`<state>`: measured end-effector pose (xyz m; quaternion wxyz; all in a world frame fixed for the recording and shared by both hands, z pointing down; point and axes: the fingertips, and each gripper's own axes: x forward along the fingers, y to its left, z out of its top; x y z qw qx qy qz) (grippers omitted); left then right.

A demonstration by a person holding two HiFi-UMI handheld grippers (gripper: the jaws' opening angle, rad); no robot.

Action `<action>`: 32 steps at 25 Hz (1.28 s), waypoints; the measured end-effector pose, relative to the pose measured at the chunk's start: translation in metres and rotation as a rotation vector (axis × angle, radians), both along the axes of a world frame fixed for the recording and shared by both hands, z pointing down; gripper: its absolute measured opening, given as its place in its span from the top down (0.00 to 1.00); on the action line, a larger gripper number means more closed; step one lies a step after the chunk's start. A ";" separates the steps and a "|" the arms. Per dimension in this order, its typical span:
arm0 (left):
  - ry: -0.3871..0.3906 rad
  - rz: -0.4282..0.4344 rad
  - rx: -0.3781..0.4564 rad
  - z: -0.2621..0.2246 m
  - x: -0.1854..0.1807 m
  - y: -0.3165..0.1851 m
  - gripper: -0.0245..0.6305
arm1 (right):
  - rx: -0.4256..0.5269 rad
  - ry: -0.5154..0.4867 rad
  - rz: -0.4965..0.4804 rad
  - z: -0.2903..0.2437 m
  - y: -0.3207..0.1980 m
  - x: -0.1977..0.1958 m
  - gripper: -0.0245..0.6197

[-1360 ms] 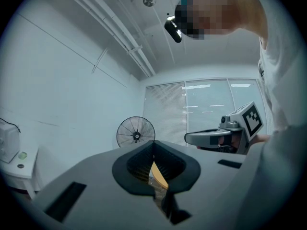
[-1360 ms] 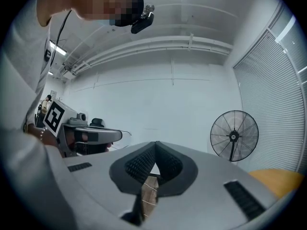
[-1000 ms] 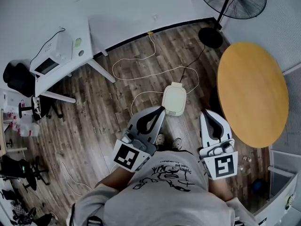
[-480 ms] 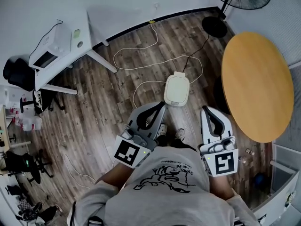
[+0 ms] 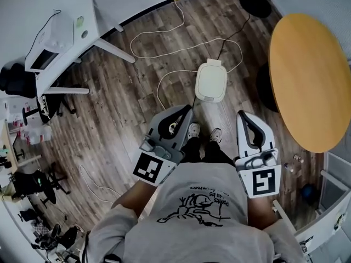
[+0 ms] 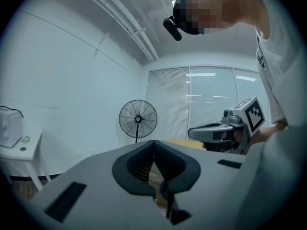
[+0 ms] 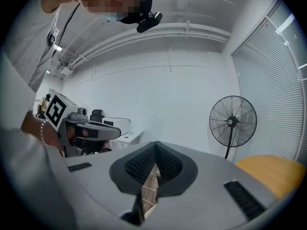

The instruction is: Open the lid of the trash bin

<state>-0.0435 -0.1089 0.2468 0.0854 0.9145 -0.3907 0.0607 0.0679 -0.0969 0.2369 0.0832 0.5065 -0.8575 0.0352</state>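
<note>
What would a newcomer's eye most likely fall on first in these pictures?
Probably the two grippers held before the person, the left gripper and the right gripper, both shut and empty. Ahead on the wooden floor stands the closed white trash bin, with a round orange table to its right.

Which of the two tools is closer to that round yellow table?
Right. The right tool is just beside the table edge; the left tool is farther off, beyond the right one.

The person wears a grey, black-printed T-shirt; left gripper and right gripper are grey.
</note>
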 end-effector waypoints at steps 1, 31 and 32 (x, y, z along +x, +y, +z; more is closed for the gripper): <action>-0.002 -0.001 -0.006 0.007 -0.001 -0.002 0.94 | -0.003 -0.001 0.002 0.006 -0.001 0.000 0.96; -0.087 0.022 -0.143 0.219 0.015 -0.077 0.94 | -0.214 0.056 0.000 0.229 -0.076 0.003 0.96; -0.091 0.027 -0.147 0.227 0.016 -0.079 0.94 | -0.222 0.061 -0.003 0.238 -0.078 0.001 0.96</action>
